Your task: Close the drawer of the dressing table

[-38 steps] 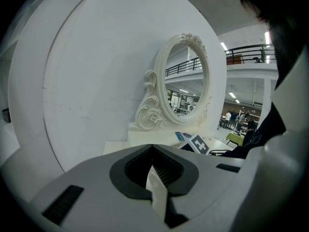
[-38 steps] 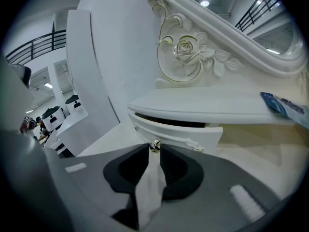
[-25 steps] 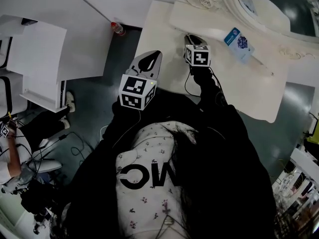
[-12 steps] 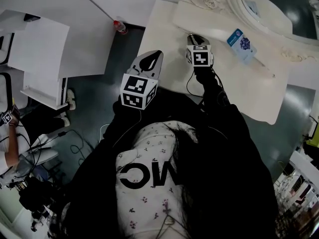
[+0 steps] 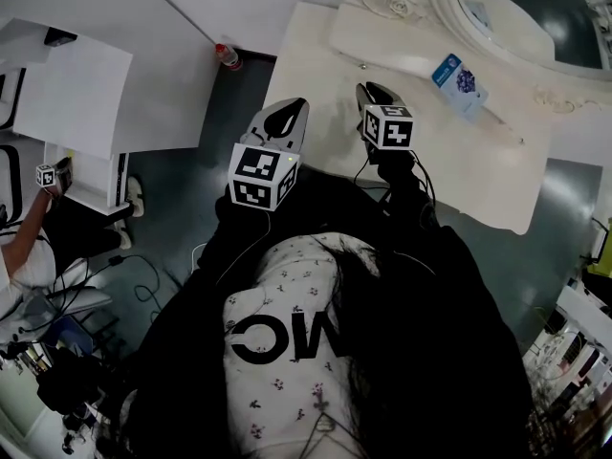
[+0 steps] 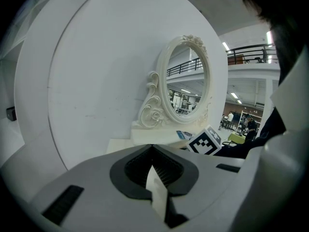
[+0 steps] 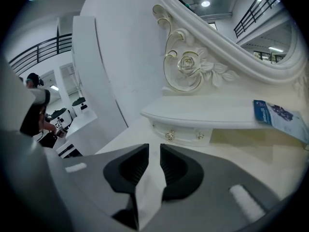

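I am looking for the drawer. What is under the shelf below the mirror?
Under the shelf sits a small drawer with two gold knobs, resting on the table top. Its front covers the inside, so what it holds cannot be seen.

Two tongs [image 5: 296, 105] [image 5: 369, 89], one drawer [image 7: 183, 132], one mirror [image 5: 532, 0]

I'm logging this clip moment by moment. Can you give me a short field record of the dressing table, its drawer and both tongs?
left tongs: tips together, nothing held
right tongs: slightly apart, empty, pointed toward the drawer
drawer: small, two knobs, under the shelf; looks pushed in
dressing table: cream, top bare near the tongs
mirror: oval, carved frame
blue packet: lying on the shelf
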`<state>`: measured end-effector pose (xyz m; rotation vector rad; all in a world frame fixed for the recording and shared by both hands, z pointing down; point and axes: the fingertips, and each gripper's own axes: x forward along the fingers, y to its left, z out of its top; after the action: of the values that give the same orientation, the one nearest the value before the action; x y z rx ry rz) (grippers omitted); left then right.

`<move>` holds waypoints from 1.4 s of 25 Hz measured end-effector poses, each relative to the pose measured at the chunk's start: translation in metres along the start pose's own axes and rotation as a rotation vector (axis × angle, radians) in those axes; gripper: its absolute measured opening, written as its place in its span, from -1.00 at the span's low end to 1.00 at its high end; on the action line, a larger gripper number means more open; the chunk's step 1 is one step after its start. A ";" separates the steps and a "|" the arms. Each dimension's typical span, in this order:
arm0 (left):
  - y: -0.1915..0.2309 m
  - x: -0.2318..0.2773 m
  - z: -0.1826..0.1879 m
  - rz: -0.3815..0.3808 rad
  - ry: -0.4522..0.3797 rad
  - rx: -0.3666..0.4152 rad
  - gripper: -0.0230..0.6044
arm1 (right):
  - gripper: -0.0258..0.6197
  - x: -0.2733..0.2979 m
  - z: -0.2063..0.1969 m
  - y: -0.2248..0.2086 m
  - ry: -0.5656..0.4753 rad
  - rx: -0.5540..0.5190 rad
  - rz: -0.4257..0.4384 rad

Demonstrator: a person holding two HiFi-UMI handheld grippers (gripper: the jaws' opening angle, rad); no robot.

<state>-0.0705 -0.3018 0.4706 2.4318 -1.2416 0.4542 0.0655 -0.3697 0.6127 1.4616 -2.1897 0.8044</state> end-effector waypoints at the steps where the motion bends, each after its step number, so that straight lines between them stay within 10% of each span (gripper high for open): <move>1: 0.000 -0.001 -0.001 -0.001 -0.001 0.000 -0.93 | -0.67 -0.006 0.000 0.004 -0.003 0.006 0.008; 35: -0.045 -0.089 -0.047 -0.191 -0.039 0.041 -0.93 | -0.83 -0.170 -0.024 0.145 -0.191 -0.010 0.041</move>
<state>-0.0889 -0.1927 0.4647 2.5746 -1.0113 0.3826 -0.0036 -0.1926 0.4933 1.5503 -2.3660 0.6910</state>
